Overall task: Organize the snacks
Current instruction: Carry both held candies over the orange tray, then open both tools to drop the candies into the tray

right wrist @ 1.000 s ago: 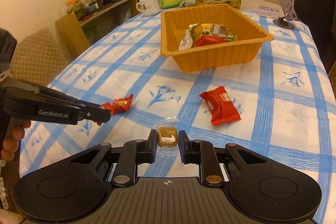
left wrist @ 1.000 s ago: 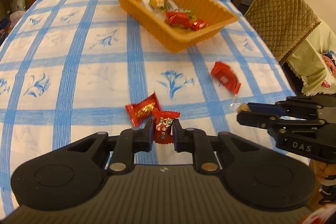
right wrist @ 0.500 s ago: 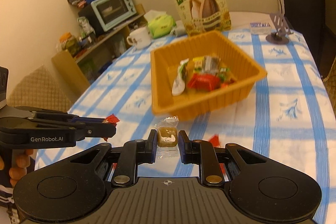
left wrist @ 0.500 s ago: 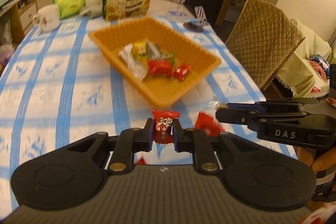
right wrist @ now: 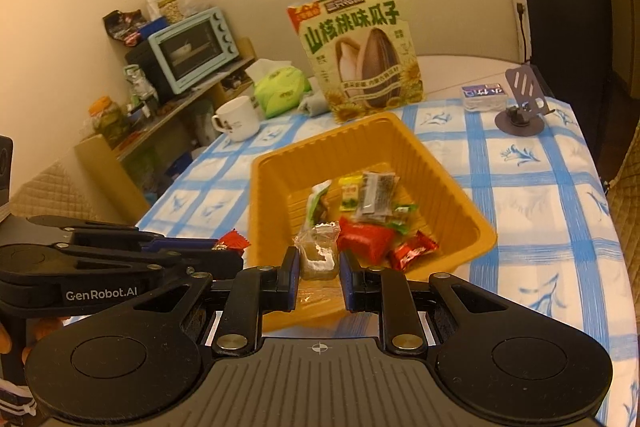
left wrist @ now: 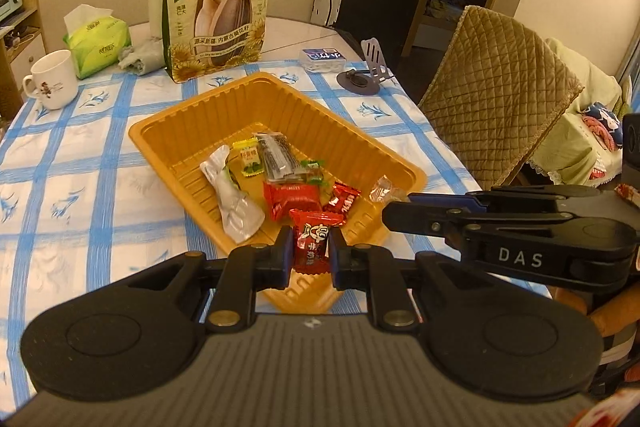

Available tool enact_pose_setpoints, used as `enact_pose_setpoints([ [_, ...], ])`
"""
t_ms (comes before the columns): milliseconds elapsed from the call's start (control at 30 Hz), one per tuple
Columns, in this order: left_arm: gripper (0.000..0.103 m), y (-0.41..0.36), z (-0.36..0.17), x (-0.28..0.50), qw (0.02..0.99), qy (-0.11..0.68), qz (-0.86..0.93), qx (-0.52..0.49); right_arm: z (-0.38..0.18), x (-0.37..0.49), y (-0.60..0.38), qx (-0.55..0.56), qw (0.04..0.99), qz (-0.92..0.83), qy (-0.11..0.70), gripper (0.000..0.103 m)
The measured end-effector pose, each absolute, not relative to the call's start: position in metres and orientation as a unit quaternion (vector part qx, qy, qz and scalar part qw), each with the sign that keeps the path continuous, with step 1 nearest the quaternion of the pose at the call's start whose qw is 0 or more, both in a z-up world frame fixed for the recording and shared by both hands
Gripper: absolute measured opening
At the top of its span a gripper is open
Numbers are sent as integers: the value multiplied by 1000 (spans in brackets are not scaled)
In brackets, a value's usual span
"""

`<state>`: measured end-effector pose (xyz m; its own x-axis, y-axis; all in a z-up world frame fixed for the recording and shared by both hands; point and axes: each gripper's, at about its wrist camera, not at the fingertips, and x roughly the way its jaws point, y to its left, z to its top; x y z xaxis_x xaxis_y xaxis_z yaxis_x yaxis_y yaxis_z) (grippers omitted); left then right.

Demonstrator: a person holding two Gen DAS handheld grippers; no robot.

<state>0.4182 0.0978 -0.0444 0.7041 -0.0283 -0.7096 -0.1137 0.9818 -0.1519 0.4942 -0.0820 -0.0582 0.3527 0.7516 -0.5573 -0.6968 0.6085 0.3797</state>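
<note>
The left gripper (left wrist: pixel 310 254) clamps a red candy (left wrist: pixel 313 242) and the right gripper (right wrist: pixel 319 274) clamps a clear-wrapped brown sweet (right wrist: pixel 318 255), both low in frame over the orange tray (left wrist: pixel 192 111). Several snacks already lie inside; these two remain to drop.

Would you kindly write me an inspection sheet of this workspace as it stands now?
Surface: table with blue-checked cloth.
Job's things: orange tray holding several wrapped snacks; red candy and clear-wrapped brown sweet held over its near end.
Clutter: sunflower seed bag, white mug, tissue pack, phone stand, small box.
Grippers: left hand-held gripper shut on the red candy; right hand-held gripper shut on the brown sweet.
Cables: black lead plugged in behind the table.
Surroundings: quilted chair, toaster oven on a shelf.
</note>
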Motion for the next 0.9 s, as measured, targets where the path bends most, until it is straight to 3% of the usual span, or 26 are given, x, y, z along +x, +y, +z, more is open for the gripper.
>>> enact_pose_setpoints([
  [900,17,114,-90,474,894,438,19,-93,-83,538,-62,31,818,423,389,22],
])
